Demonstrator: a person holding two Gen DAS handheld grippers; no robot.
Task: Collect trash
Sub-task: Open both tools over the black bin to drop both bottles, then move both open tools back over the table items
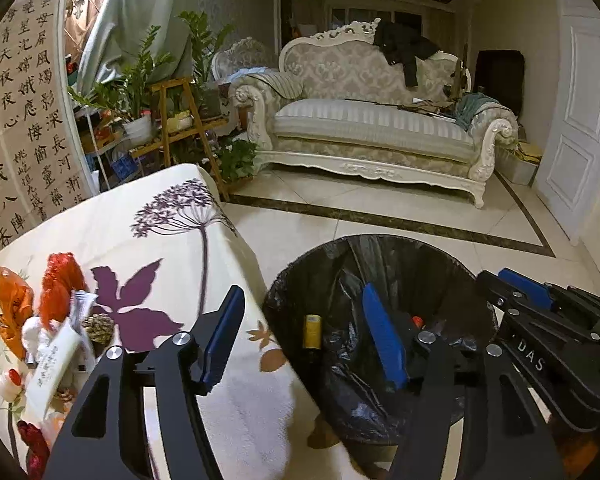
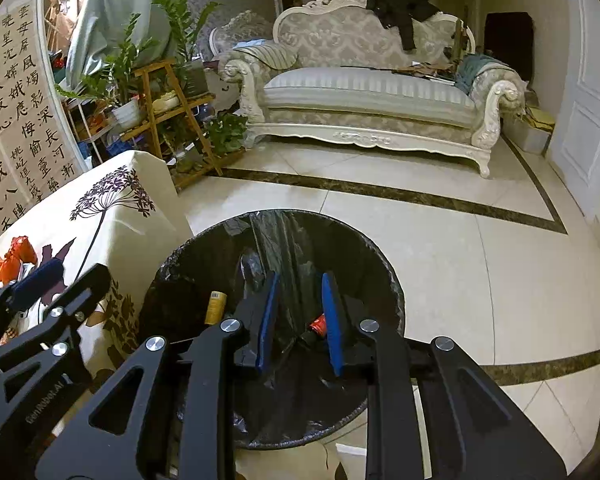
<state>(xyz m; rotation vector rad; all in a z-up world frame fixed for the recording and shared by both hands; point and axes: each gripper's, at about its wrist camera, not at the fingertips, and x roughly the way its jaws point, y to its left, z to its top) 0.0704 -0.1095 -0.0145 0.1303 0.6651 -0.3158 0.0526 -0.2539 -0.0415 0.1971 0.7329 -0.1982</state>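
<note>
Left tool point(image 1: 302, 336) empty; trash pile point(image 1: 56, 332) visible only there.

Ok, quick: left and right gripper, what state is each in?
Left gripper: open, nothing between the pads, over the bin's edge.
Right gripper: open a little, empty, above the bin.

Down in the trash bin point(image 1: 380, 264), the left gripper point(image 1: 304, 344) blocks part of the liner, and the red scrap point(image 1: 418, 322) barely peeks out. The trash pile point(image 1: 56, 332) on the bench point(image 1: 172, 240) runs off the lower left edge, labels too small to read. Lower left of the right wrist view, it's a sliver.
</note>
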